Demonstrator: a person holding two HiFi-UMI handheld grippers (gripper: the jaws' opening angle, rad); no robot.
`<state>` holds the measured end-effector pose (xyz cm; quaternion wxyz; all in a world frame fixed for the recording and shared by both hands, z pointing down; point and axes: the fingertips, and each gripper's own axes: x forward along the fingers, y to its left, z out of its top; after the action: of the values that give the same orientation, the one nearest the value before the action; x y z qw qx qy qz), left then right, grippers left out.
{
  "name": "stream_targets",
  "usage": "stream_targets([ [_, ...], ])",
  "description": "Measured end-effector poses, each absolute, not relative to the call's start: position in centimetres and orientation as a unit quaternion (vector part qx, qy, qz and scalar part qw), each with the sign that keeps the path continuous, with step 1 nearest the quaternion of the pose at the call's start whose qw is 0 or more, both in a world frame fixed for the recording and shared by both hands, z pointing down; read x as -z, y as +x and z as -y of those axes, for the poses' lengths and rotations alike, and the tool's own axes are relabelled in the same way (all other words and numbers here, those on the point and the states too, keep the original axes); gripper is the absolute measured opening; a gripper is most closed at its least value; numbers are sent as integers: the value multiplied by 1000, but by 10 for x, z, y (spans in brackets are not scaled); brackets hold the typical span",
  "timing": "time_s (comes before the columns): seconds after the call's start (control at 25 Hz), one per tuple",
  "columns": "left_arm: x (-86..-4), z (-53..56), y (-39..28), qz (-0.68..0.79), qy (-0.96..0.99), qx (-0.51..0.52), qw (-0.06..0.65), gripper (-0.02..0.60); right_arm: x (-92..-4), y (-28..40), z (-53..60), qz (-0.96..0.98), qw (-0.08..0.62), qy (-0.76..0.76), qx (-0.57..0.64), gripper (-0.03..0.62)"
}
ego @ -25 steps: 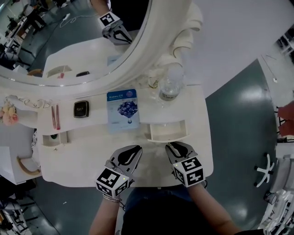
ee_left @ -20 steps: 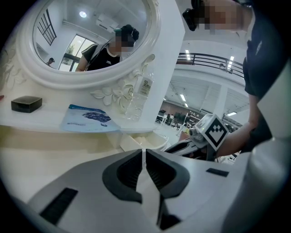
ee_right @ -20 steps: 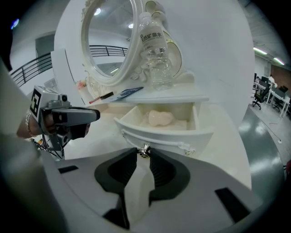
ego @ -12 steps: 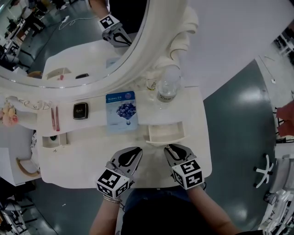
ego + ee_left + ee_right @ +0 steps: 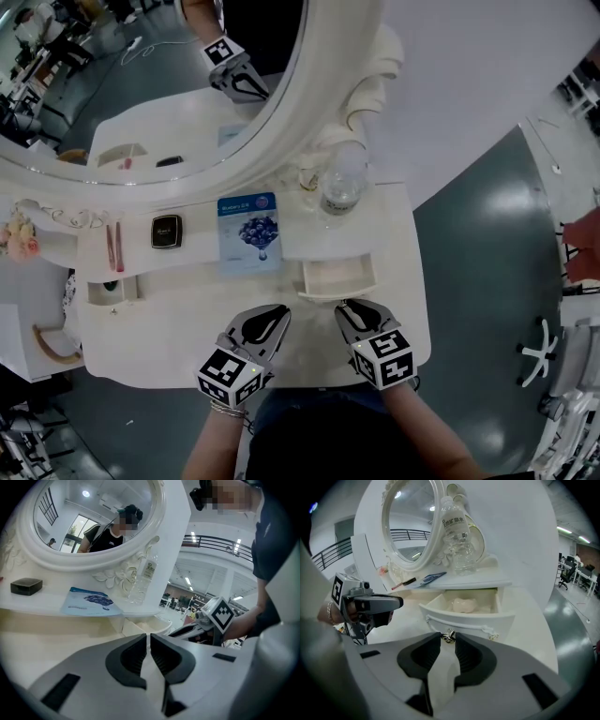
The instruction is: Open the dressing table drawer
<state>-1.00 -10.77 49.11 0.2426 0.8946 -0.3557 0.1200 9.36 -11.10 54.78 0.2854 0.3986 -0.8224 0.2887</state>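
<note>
Open-plan office hall: mezzanine railing (image 5: 215, 541), strip lights (image 5: 564, 529), office chairs (image 5: 566, 576), grey floor (image 5: 487, 234).

Bright, even overhead light; soft shadows; fisheye warp, dark vignette at edges

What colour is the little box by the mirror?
Black. The box shows best in head view.

White drawer (image 5: 464, 618), blue sachet (image 5: 250, 232), perhaps pale-pink lump (image 5: 464, 604)
</note>
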Motion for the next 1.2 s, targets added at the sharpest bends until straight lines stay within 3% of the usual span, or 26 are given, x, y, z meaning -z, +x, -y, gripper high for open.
stream_targets([
  [0.24,-487,109,-11,354,896,-119,241,20,-532,101,110,825,265,406,-291,109],
  [0.68,-469,113,-9,357,899,-111,228,20,-501,109,111,841,235,400,-276,29],
  [1.2,-437,121,-18,379,897,-82,212,20,-441,113,124,876,171,387,-231,18],
])
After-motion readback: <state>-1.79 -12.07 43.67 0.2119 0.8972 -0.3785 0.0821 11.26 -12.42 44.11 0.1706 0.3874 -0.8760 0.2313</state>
